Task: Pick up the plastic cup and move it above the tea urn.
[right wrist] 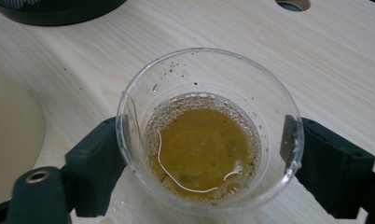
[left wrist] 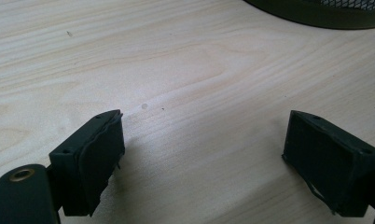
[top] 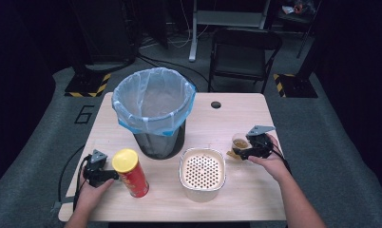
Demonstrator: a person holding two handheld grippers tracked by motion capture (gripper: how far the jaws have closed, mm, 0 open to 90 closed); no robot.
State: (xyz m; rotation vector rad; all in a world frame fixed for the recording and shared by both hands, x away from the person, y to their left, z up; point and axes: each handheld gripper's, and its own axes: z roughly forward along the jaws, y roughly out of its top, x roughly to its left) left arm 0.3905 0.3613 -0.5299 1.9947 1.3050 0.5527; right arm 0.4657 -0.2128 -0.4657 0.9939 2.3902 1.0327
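A clear plastic cup (top: 239,142) with brown liquid stands on the right side of the wooden table (top: 236,118). In the right gripper view the cup (right wrist: 202,140) sits between both jaws, which press its walls, so my right gripper (right wrist: 204,161) is shut on it. In the high view the right gripper (top: 240,149) reaches the cup from the right. My left gripper (top: 110,175) rests at the front left, just left of a red chip can (top: 130,173) with a yellow lid. Its jaws (left wrist: 204,154) stand open over bare wood.
A black bin (top: 156,142) with a blue-white liner stands at the table's middle back; its base (left wrist: 316,11) shows ahead of the left gripper. A cream perforated bowl (top: 202,152) sits at the front centre, between the can and the cup. A cable hole (top: 215,104) lies behind.
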